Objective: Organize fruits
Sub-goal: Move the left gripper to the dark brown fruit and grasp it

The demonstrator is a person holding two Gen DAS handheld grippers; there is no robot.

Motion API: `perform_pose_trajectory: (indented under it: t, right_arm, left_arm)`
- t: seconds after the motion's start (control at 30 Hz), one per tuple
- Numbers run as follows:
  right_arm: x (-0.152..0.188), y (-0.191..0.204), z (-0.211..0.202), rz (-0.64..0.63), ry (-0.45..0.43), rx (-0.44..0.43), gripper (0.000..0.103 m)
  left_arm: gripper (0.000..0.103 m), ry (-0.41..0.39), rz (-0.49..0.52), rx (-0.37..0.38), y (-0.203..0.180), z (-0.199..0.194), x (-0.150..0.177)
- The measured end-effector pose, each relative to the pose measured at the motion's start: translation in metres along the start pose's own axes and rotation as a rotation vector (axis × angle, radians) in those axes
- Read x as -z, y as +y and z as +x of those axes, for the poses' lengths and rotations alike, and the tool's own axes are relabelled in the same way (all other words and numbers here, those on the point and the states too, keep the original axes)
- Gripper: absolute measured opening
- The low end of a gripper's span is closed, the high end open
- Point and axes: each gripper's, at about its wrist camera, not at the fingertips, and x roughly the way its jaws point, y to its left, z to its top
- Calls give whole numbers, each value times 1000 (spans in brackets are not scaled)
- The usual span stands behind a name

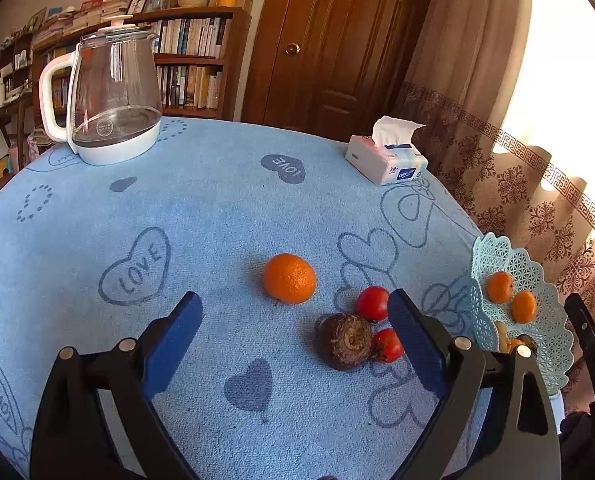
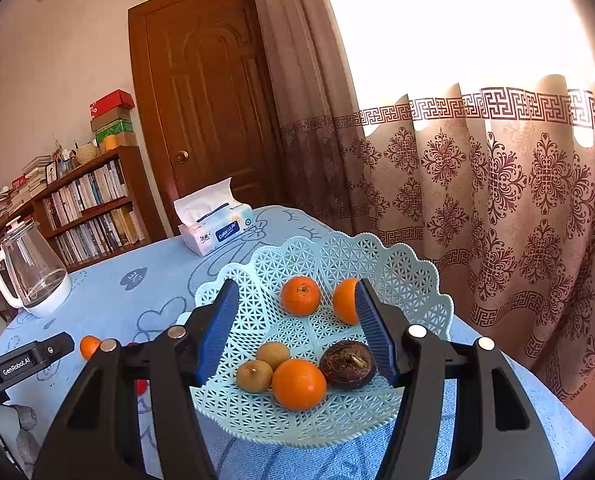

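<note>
On the blue cloth in the left wrist view lie an orange (image 1: 289, 279), two small red tomatoes (image 1: 372, 303) (image 1: 389, 345) and a dark brown round fruit (image 1: 347, 340). My left gripper (image 1: 295, 299) stands open just short of them, holding nothing. The pale-green lattice basket (image 2: 413, 276) sits at the table's right edge. It holds three oranges (image 2: 299, 384), two small tan fruits (image 2: 254, 376) and a dark brown fruit (image 2: 347, 364). Over the basket my right gripper (image 2: 297, 286) hovers open, its pads touching none of the fruit.
A glass kettle (image 1: 113, 92) stands at the far left of the table and a tissue box (image 1: 385, 160) at the far right. A patterned curtain (image 2: 497, 200) hangs close behind the basket. A bookshelf and a wooden door stand beyond the table.
</note>
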Motion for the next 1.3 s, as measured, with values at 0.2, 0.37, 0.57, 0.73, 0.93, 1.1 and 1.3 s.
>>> perform_pose_trajectory:
  t: [0.2, 0.37, 0.57, 0.73, 0.93, 1.1, 1.3]
  right_arm:
    - [2, 3, 3, -11, 18, -14, 62]
    - [3, 5, 4, -17, 23, -21, 62]
    - [3, 7, 4, -24, 26, -31, 62]
    - [3, 7, 5, -24, 26, -32, 62]
    - [3, 7, 5, -23, 27, -32, 62]
    - [4, 7, 5, -28, 26, -35, 62]
    - [4, 9, 5, -30, 27, -43, 62]
  left_arm:
    - [93, 78, 61, 0, -8, 20, 12]
    - [93, 120, 94, 14, -13, 30, 17]
    - [93, 187, 129, -24, -19, 45, 18]
    - [93, 219, 117, -24, -15, 50, 18]
    - [94, 198, 103, -40, -8, 42, 18]
    - [94, 164, 111, -72, -7, 34, 17]
    - [78, 195, 161, -5, -20, 44, 20]
